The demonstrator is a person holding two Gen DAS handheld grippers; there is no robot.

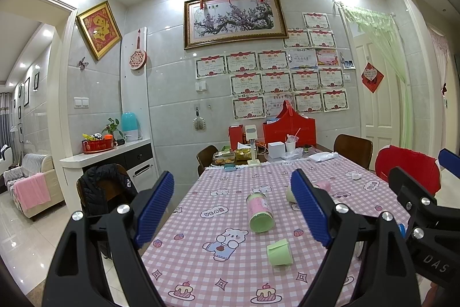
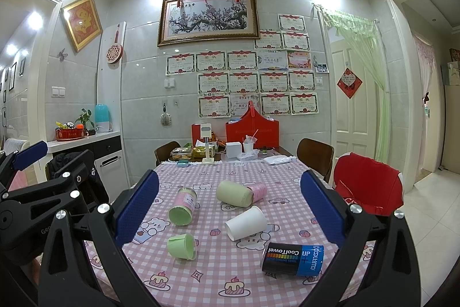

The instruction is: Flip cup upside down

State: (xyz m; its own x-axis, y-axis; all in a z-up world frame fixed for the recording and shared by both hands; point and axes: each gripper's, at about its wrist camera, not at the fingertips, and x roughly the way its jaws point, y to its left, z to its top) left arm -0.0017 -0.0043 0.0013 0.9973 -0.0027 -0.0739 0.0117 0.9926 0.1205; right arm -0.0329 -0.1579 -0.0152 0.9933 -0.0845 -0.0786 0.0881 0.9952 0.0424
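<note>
Both claws hang above the near end of the tabletop (image 2: 218, 272), which wears a pink checked cloth. The right claw (image 2: 230, 209) is spread wide and grips nothing. Between its fingers, a little ahead, the white paper cup (image 2: 245, 223) lies on its side, mouth turned toward the claw. Nearer and to its right lies a black-and-blue canister (image 2: 293, 259), tipped over. Left of the cup sits a small green cup (image 2: 181, 246), also on its side, and beyond that a pink jar with a green lid (image 2: 183, 206). Further ahead lies a pale cream tumbler (image 2: 234, 194). The left claw (image 1: 233, 207) is likewise wide open and empty, with the pink jar between its fingers.
</note>
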